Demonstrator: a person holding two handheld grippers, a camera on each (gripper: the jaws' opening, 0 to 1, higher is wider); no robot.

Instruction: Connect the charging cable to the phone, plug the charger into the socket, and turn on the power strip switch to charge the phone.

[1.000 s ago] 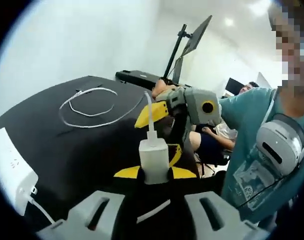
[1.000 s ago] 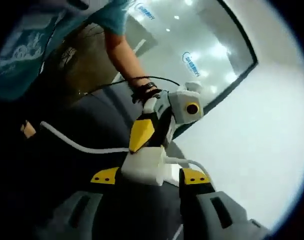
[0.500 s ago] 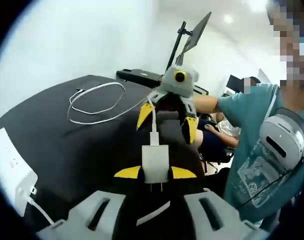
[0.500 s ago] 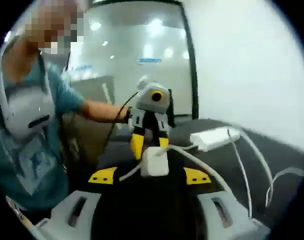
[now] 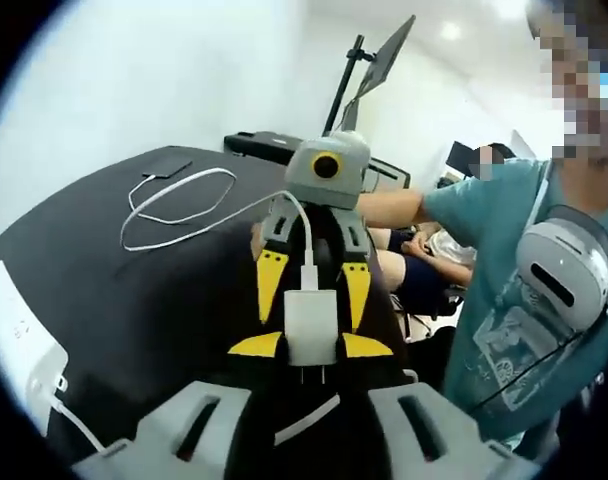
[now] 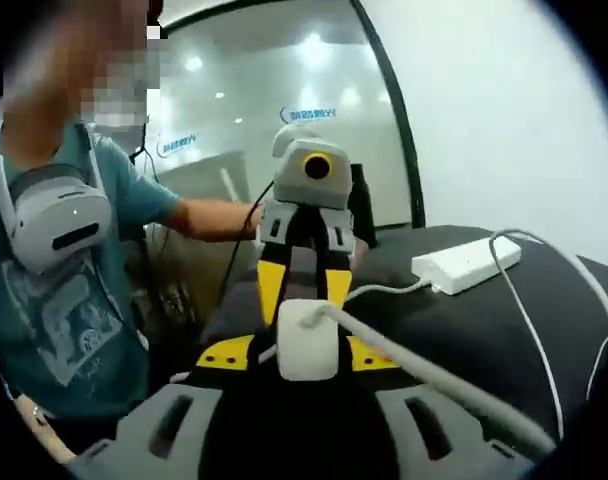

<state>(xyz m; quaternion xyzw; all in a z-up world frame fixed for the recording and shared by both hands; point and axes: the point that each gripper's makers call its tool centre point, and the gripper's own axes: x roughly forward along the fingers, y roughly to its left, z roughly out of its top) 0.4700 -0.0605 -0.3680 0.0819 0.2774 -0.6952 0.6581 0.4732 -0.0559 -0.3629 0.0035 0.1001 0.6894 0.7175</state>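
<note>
Charger (image 5: 312,327), a white block, is held above the black table (image 5: 134,280), pinched between the yellow-tipped jaws of the left gripper (image 5: 311,345) and of the right gripper (image 6: 304,352), which face each other. Its white cable (image 5: 174,210) trails to loops on the table; the power strip (image 6: 464,263) lies well apart.

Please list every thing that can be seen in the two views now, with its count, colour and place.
charger: one, white, between both grippers' yellow tips.
charging cable: one, white, coiled on the table, running to the charger.
phone: one, dark, on the table beside the cable's far end.
power strip: one, white, on the table.
table: one, black.
monitor on a stand: one, dark, behind the table.
seated person: one, in the background.
left gripper: grey with yellow tips.
right gripper: same colours.
</note>
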